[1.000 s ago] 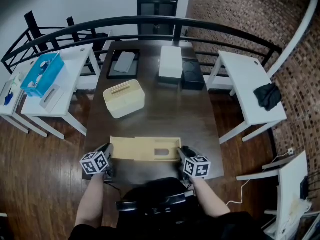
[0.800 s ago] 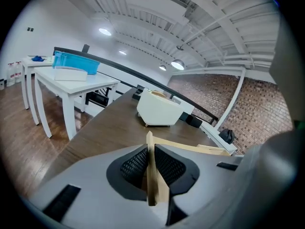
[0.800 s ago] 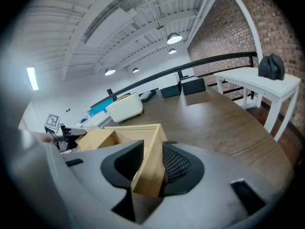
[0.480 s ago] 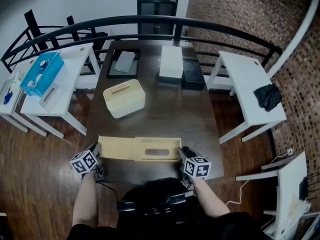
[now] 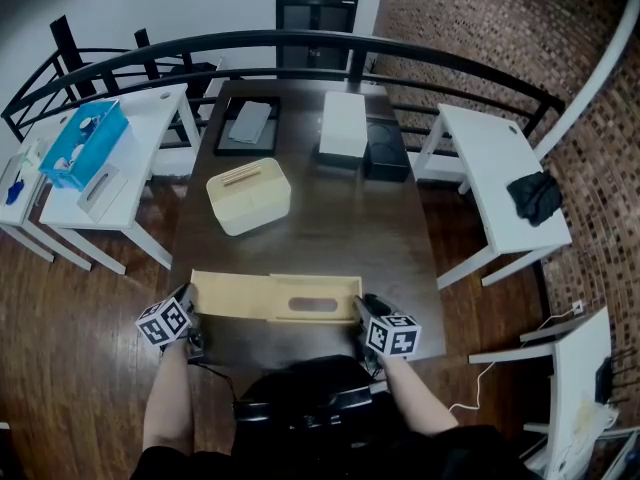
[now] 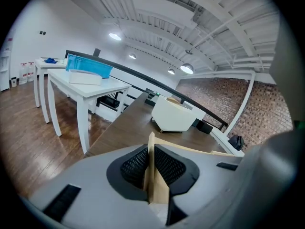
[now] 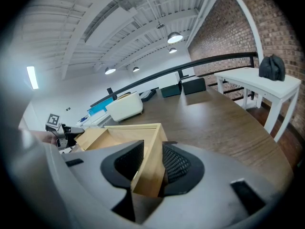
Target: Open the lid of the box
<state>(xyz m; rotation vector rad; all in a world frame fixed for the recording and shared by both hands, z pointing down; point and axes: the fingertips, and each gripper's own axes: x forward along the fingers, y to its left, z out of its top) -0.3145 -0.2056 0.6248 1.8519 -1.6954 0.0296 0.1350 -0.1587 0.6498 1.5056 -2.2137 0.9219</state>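
A pale wooden box [image 5: 348, 290] lies across the near edge of the dark table [image 5: 330, 218]. Its thin sliding lid [image 5: 235, 295] sticks out past the box's left end, and a dark slot [image 5: 313, 305] shows in the top. My left gripper [image 5: 190, 313] is shut on the lid's left end; in the left gripper view the thin board [image 6: 153, 178] stands clamped between the black pads [image 6: 133, 168]. My right gripper [image 5: 360, 313] is shut on the box's right end wall [image 7: 150, 166]. The box's open inside [image 7: 119, 137] shows beyond that wall.
A cream tissue box [image 5: 248, 196] stands mid-table on the left. A dark tray [image 5: 247, 126], a white box [image 5: 342, 125] and a black box [image 5: 384, 148] sit at the far end. White side tables [image 5: 110, 168] [image 5: 505, 173] flank the table; a black railing [image 5: 300, 40] runs behind.
The lid has slid left out of the box, drawn by my left gripper, which moved left with it. The right gripper and the box stayed in place.
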